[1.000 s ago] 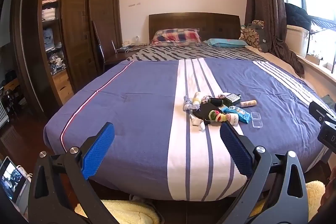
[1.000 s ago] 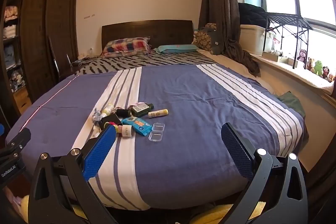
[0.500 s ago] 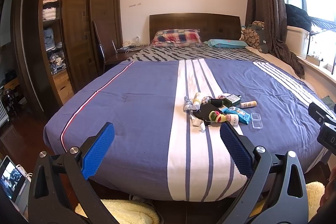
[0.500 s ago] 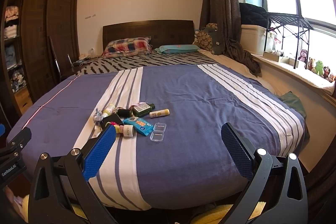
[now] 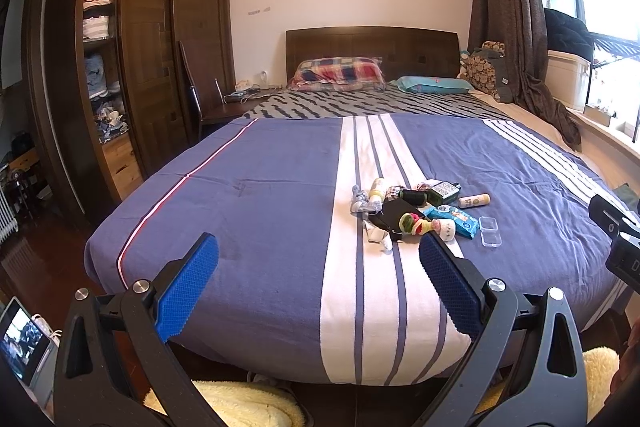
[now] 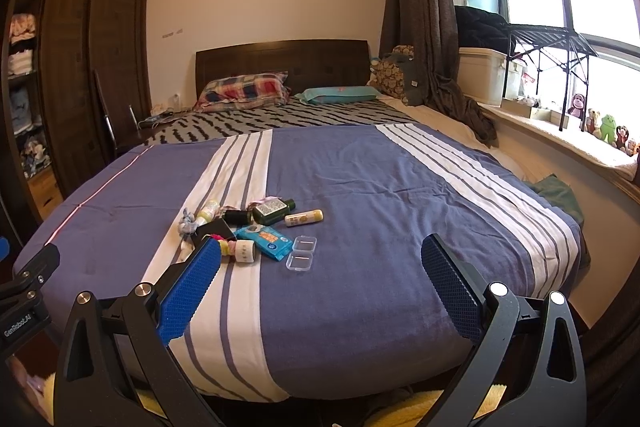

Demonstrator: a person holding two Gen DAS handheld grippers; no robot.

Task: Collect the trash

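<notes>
A heap of small litter lies on the blue-and-white striped bedspread (image 5: 280, 195): a blue wipes packet (image 5: 454, 217) (image 6: 264, 239), a green bottle (image 5: 442, 191) (image 6: 272, 209), a pale yellow tube (image 5: 474, 201) (image 6: 304, 217), a clear plastic case (image 5: 490, 226) (image 6: 302, 253), a black pouch (image 5: 396, 213) and a tape roll (image 6: 245, 251). My left gripper (image 5: 318, 281) hovers open at the foot of the bed, short of the heap. My right gripper (image 6: 320, 281) is open too, with the heap ahead and to its left. Both hold nothing.
Pillows (image 5: 338, 73) and a dark headboard (image 6: 280, 61) lie at the far end. A tall wooden wardrobe (image 5: 132, 67) stands left, a window ledge with toys (image 6: 600, 131) right. A yellow fluffy rug (image 5: 240, 403) lies below the bed's foot.
Both views have shifted only slightly, the scene sliding a little. Both grippers stay open and the litter has not moved.
</notes>
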